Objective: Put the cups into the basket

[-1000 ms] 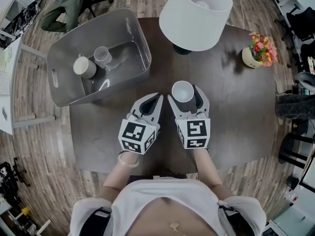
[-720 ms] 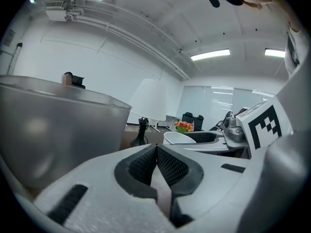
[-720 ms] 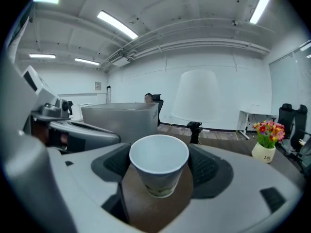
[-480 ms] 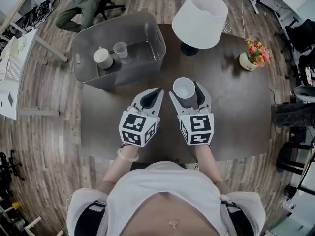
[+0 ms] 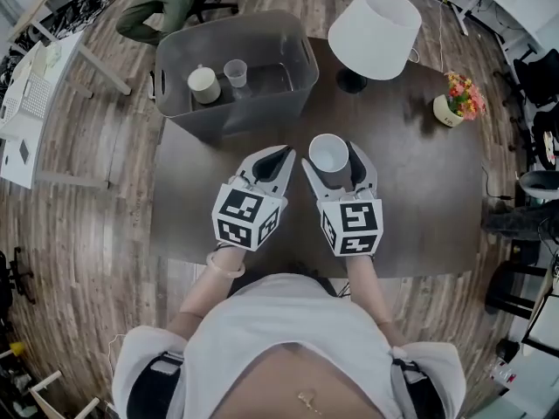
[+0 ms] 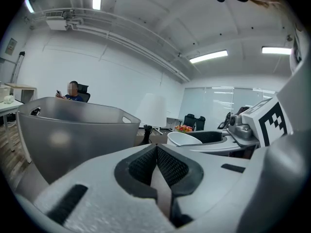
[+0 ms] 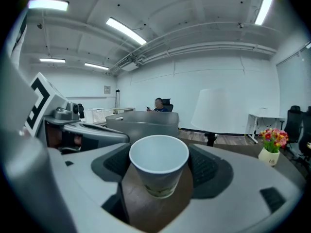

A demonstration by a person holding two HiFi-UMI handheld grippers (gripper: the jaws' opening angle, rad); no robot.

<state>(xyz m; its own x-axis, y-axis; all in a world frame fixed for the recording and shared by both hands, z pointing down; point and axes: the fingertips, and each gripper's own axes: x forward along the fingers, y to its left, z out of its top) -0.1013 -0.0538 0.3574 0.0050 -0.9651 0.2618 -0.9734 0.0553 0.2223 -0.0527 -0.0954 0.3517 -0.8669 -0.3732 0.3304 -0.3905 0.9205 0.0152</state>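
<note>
paper cup (image 7: 159, 169) sits upright, mouth up and empty, between the jaws of the right gripper (image 5: 333, 159), over the dark table (image 5: 419, 190), well short of the grey plastic basket (image 5: 236, 116). it looks a light, thin-walled thing: it will weigh almost nothing, but the wall should buckle if squeezed hard and the smooth taper could let it slide down through the pads. the best hold is high on the wall, just under the rolled rim where it is stiffest, and that is about where the ribbed pads (image 7: 209, 166) meet it. the jaws stand wide, one pad on each side, clamped on the cup and nothing else. the left gripper (image 5: 278, 157) rides just beside it, its jaws pressed together with nothing between them. in the basket at the far left end of the table, a white mug (image 5: 203, 85) and a clear plastic cup (image 5: 235, 72) already stand side by side. a white lamp (image 5: 376, 23) and a small pot of flowers (image 5: 458, 99) sit further right, well clear.
</note>
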